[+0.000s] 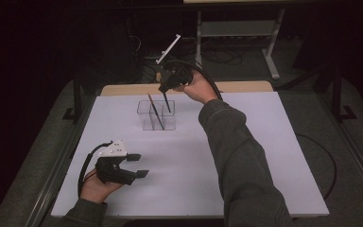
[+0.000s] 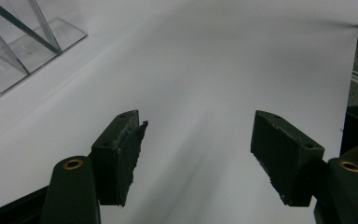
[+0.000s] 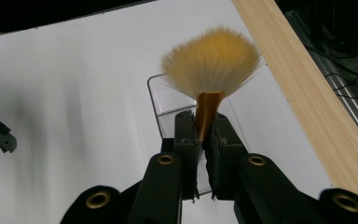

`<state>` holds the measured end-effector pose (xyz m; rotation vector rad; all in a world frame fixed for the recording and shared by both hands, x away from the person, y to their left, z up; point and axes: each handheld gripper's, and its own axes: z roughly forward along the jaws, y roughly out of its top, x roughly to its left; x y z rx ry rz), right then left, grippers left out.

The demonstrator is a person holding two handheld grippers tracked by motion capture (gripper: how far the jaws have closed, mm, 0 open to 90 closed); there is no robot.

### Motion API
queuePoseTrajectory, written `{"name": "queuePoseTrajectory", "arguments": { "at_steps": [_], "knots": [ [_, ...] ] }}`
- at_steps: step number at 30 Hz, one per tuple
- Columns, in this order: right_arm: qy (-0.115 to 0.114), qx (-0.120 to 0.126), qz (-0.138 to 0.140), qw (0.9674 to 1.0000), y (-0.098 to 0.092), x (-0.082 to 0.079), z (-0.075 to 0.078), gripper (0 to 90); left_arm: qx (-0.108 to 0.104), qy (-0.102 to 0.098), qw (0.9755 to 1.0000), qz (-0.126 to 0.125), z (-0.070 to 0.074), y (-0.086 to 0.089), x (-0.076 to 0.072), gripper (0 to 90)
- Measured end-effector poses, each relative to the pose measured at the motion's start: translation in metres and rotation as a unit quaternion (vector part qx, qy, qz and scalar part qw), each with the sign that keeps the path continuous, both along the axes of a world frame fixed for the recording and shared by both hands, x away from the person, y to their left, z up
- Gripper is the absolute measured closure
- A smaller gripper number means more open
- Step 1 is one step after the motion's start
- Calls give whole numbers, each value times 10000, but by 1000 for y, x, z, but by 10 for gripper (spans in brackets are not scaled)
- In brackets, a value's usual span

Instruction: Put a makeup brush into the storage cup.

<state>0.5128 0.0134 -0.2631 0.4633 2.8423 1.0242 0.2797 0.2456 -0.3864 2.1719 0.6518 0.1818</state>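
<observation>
1. Covering most of the scene, the white counter (image 1: 246, 156) carries a clear divided holder (image 1: 156, 115) at its far middle, and a wooden strip (image 3: 303, 88) is seen along its far edge.
2. In the holder, one slim brush (image 1: 153, 108) is already leaned in a left compartment; the compartment to its right looks to be the target of the step in hand.
3. The right gripper (image 3: 206, 135) is held above the holder's far right side, its fingers (image 3: 186, 135) clamped shut on the gold ferrule of a fan brush (image 3: 210, 60), whose bristles are spread over the holder in the right gripper view.
4. In the high view the brush's dark handle end (image 1: 167, 103) is pointed down into the holder; whether it touches the bottom cannot be told.
5. The brush should be lowered steeply, kept off the divider and the slim brush, and released only once its end is judged to be seated.
6. The left gripper (image 1: 139, 165) is rested at the near left, its fingers (image 2: 121, 158) spread apart with nothing between them; it could be used to steady the holder if tipping is feared.
</observation>
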Motion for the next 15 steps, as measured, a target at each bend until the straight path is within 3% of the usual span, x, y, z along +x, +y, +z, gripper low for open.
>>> {"name": "queuePoseTrajectory", "arguments": {
  "at_steps": [15],
  "knots": [
    [16, -50, -84, 10000, 3, 2, -7, 825, -9, 2, 10000, -20, 0, 0, 0, 329]
  ]
}}
